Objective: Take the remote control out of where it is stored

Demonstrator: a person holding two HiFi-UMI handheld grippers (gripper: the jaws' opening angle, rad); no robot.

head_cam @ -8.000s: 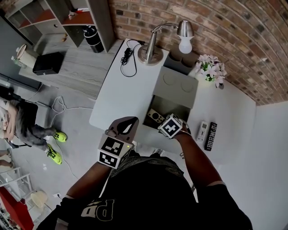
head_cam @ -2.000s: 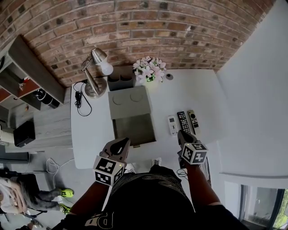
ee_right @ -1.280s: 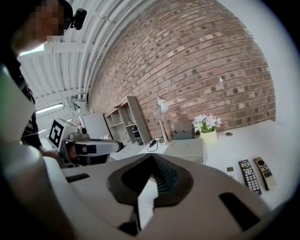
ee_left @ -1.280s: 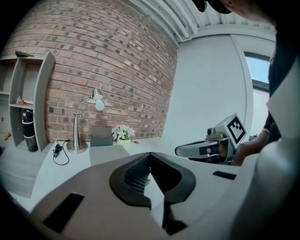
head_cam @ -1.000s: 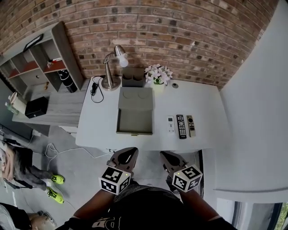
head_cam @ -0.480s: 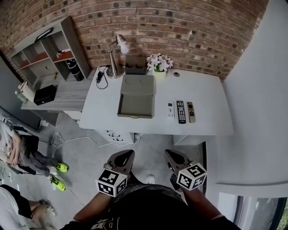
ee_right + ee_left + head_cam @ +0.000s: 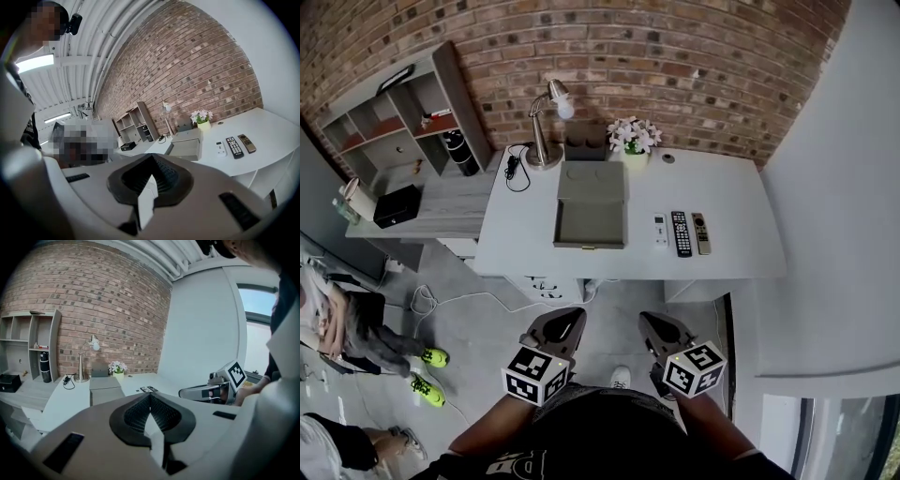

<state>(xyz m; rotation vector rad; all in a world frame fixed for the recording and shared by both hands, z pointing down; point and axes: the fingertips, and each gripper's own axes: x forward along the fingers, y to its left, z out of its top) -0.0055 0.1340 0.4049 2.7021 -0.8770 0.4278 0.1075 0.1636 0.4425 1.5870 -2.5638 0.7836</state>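
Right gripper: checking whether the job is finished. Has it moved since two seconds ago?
Yes. The right gripper has drawn back from the desk: then at its front edge by the remotes, now over the floor, short of it.

3 remotes [image 7: 680, 232] too small to show their buttons; person [image 7: 342, 328] cut by left edge

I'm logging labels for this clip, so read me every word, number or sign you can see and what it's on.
No text can be read.
On the marker cubes: only black-and-white square patterns, no words.
On the three remotes: button labels too small.
The shirt print: cut off at the picture's edge, unreadable.
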